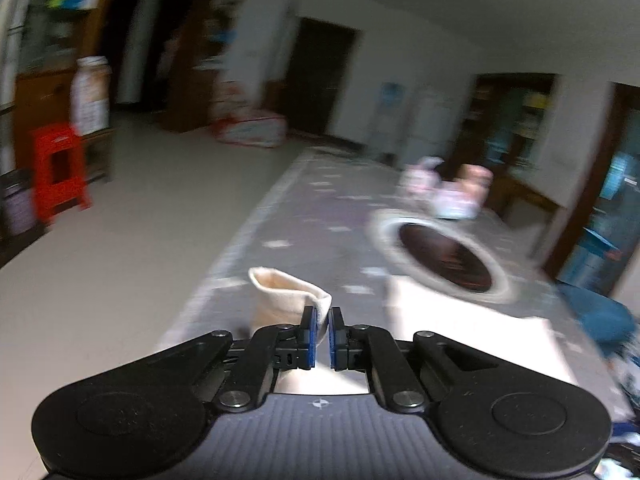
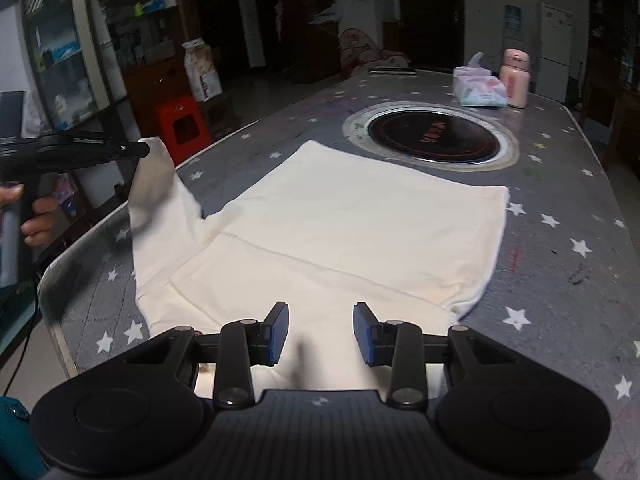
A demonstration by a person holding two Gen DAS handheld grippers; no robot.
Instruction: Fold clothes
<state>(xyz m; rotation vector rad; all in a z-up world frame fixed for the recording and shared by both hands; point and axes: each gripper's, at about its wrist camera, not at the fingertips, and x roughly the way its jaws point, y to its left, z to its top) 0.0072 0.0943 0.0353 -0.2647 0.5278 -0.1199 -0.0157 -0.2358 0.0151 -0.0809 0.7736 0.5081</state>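
Sleeve [image 2: 160, 196] fold in hand: left gripper [image 1: 322, 330] pinching cuff, lifted off worktop [image 2: 560, 200]; right gripper [image 2: 320, 330] spread over cream garment [image 2: 340, 224]; next, probably lay sleeve across body.

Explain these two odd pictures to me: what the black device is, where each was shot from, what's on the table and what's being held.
No robot here: a person's hand carries a two-finger gripper, one in each hand. Each picture comes from a camera on a gripper, looking along its fingers. The left gripper is shut on the sleeve of a cream garment, lifting it off the table. The right gripper is open, low over the garment. Also on the table: a round cooktop, a tissue pack and a pink bottle.
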